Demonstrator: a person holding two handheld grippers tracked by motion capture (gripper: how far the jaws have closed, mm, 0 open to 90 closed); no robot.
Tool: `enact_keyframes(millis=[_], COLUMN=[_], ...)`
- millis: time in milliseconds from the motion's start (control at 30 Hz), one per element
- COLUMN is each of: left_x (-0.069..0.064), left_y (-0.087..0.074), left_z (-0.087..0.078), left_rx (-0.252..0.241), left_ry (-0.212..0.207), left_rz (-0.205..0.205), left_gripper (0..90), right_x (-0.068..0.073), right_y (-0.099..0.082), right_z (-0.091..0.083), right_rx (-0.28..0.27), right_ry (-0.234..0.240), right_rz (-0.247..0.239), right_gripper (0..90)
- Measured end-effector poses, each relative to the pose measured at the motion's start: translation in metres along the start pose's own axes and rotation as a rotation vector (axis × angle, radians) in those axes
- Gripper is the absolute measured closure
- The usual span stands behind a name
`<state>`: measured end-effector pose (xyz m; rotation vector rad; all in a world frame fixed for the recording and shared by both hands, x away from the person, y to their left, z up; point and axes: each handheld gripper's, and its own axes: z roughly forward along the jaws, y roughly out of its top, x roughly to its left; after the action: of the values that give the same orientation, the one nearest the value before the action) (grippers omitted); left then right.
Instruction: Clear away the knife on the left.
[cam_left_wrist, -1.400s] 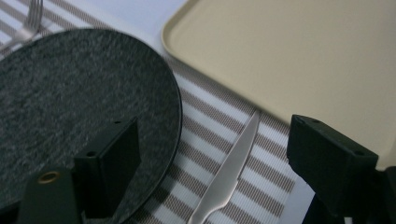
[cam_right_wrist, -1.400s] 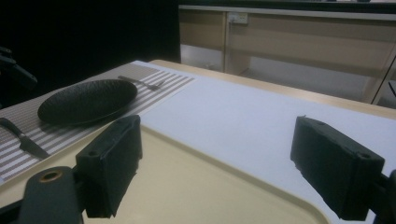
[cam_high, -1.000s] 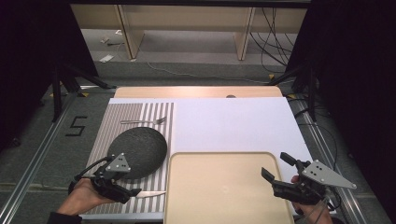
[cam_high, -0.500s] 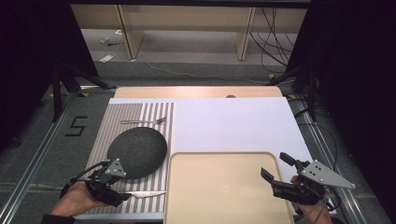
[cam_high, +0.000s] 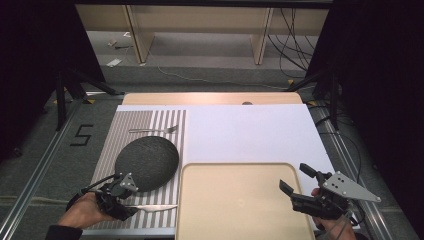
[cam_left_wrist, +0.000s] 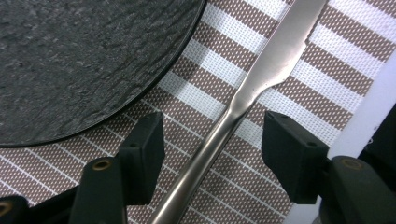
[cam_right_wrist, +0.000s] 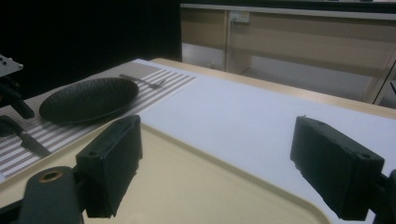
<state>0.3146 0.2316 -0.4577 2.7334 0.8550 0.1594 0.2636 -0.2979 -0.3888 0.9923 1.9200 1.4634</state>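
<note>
A steel knife (cam_left_wrist: 275, 60) lies on the striped placemat (cam_left_wrist: 327, 88), next to a dark round plate (cam_left_wrist: 70, 56). My left gripper (cam_left_wrist: 212, 140) points down over the knife's handle, which runs between the jaws. The jaws have just been closing, but a gap remains on both sides, so it is open. In the high view the left gripper (cam_high: 125, 204) is at the front left, over the knife (cam_high: 155, 207) and just in front of the plate (cam_high: 146, 162). My right gripper (cam_high: 297, 177) hovers open by the right edge of the beige tray (cam_high: 240, 200), holding nothing.
A fork (cam_high: 152, 130) lies on the placemat (cam_high: 150, 120) beyond the plate. A white sheet (cam_high: 250, 132) covers the table's middle and right. In the right gripper view, the open jaws (cam_right_wrist: 219, 149) frame the bare tray (cam_right_wrist: 187, 186).
My left gripper has sunk toward the placemat and onto the knife handle, and its jaws have narrowed. The right gripper has kept still.
</note>
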Motion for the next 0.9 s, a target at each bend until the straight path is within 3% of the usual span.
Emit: enact_keyframes(millis=[133,367,567,733,900], left_x=[-0.001,-0.001,-0.001,0.000,0.000], left_y=[0.003,0.007,0.012,0.019,0.022], left_z=[0.001,0.006,0.007,0.008,0.008], left_rx=[0.023,0.085,0.120,0.168,0.199], left_ry=[0.003,0.001,-0.020,-0.027,-0.045], left_rz=[0.009,0.005,0.006,-0.011,0.011], left_gripper=[48.0,52.3,59.7,63.6,70.0], right_x=[0.000,0.000,0.000,0.000,0.000], right_y=[0.000,0.000,0.000,0.000,0.000], right_z=[0.000,0.000,0.001,0.001,0.000], right_rx=[-0.001,0.001,0.004,0.001,0.001], right_ry=[0.000,0.000,0.002,0.001,0.000], right_rz=[-0.001,-0.001,-0.001,0.000,0.000], right_gripper=[17.8,17.8,17.8,17.9,17.9])
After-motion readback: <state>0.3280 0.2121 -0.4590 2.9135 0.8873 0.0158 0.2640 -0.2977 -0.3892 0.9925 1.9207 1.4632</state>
